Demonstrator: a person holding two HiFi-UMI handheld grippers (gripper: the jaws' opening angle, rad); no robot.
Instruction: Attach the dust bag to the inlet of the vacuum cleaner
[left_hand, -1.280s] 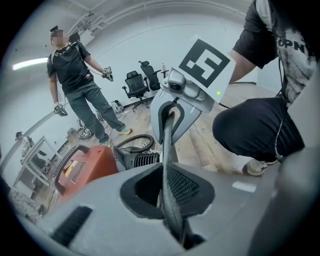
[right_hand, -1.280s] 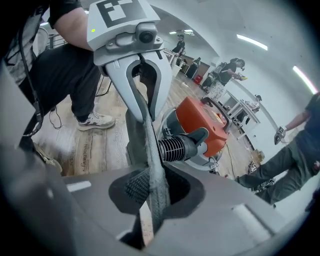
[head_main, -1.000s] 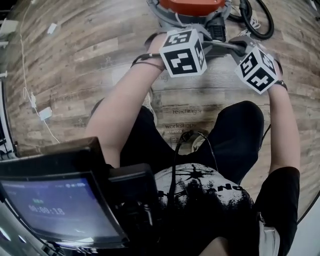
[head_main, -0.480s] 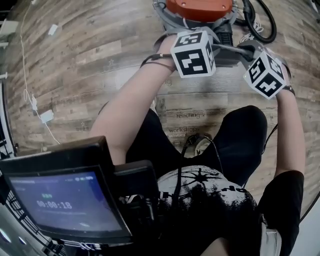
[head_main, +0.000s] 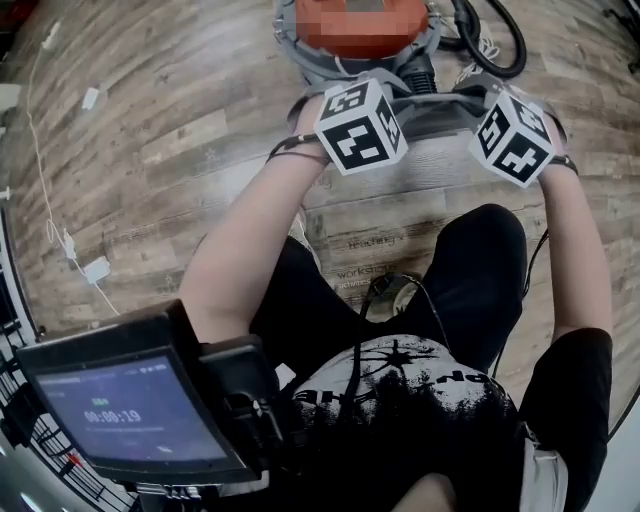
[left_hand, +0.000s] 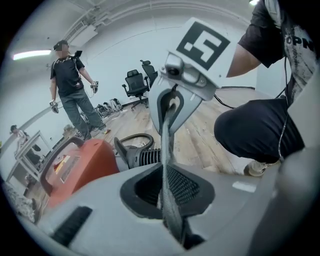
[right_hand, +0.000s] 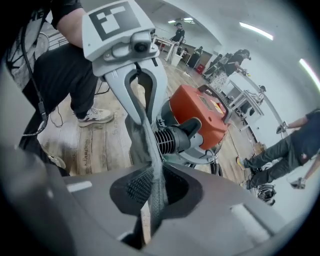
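Grey fabric dust bag (right_hand: 139, 140) is hanging stretched between left tool (left_hand: 164, 185) and right tool (right_hand: 152, 185), both clenching its edges, the right just tightening, apparently presenting it to the inlet (right_hand: 172, 139) at twelve o'clock.

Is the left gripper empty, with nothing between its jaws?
No, the left gripper is shut on a grey fabric strip of the dust bag, which stretches away from its jaws.

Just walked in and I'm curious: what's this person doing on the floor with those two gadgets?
A person holds a left gripper and right gripper, both jaws shut on a grey dust bag stretched between them beside the orange vacuum cleaner. The right jaws have just closed further on it. The bag doesn't look fitted yet.
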